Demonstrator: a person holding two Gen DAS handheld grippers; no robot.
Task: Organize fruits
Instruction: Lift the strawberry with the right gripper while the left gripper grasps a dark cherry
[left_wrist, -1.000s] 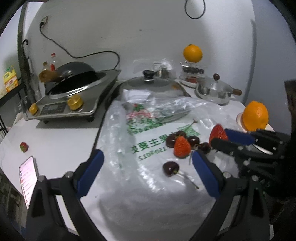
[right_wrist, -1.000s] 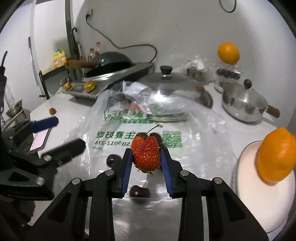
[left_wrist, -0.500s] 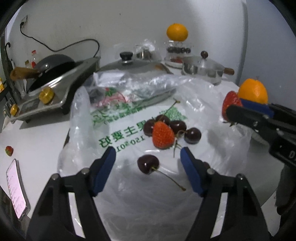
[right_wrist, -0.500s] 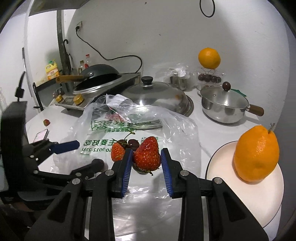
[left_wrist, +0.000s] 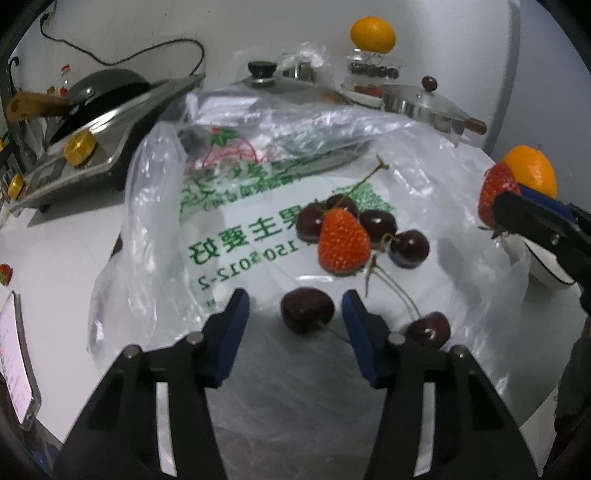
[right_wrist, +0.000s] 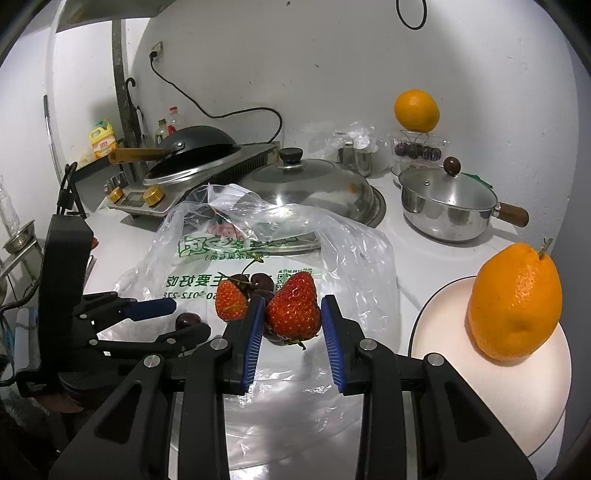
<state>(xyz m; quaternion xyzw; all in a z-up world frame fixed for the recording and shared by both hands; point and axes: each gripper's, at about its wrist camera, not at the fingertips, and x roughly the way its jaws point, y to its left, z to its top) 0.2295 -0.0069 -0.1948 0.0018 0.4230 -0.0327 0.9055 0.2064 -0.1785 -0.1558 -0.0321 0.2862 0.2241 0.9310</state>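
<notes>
The left gripper (left_wrist: 295, 310) hangs low over the plastic bag (left_wrist: 155, 206), its jaws just narrowed around a dark cherry (left_wrist: 307, 315) that sits between them; the blue pads do not yet press on it, so nothing is held there. The right gripper (right_wrist: 293, 319) is clamped on a strawberry (right_wrist: 294, 307), carried above the bag and short of the white plate (right_wrist: 491, 387) at its right.

Outward from the left gripper, the bag lies spread on the tabletop (left_wrist: 62, 236) with the unsorted fruit on it: one more strawberry (left_wrist: 343, 242), and six cherries in all as far as I can count (one between the jaws, one beside the right finger, four clustered round the strawberry). A third strawberry (left_wrist: 5, 274) lies alone at the far left edge.

The sorting looks barely begun: the plate bears only one orange (right_wrist: 515, 301). A second orange (right_wrist: 416, 110) perches on a clear box at the back wall. Most fruit remains to be moved.
</notes>
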